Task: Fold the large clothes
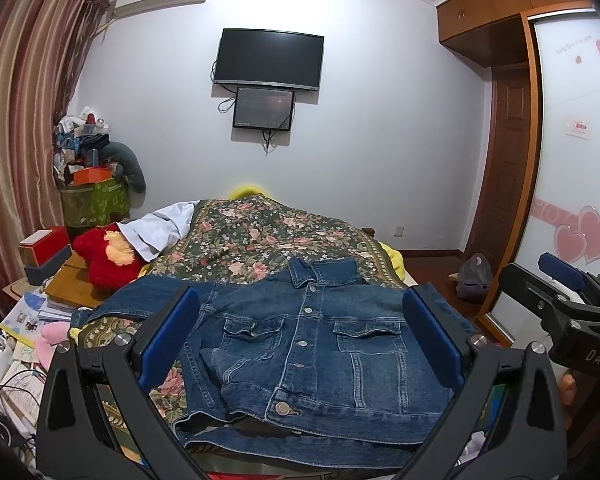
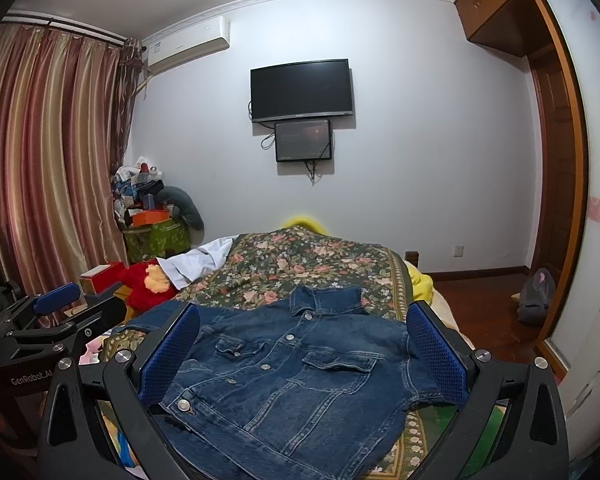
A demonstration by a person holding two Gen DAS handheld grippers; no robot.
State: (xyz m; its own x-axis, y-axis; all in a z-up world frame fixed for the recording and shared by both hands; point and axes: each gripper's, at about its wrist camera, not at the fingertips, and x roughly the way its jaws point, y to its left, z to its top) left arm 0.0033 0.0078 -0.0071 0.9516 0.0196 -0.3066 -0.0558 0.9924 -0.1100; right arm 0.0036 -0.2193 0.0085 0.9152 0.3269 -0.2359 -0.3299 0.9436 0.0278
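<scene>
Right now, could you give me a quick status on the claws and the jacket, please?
Both claws open, left claw and right claw empty above the bed. Denim jacket front up, buttoned, unfolded. Nothing in the way.

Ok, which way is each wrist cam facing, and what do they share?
Left wrist: above the bed's near end, facing the denim jacket and TV wall; left hand-held gripper open, right hand-held gripper at right edge.
Right wrist: slightly rightward, same heading; right hand-held gripper open, left one at left edge.
Shared: jacket, floral bedspread, TV.
</scene>
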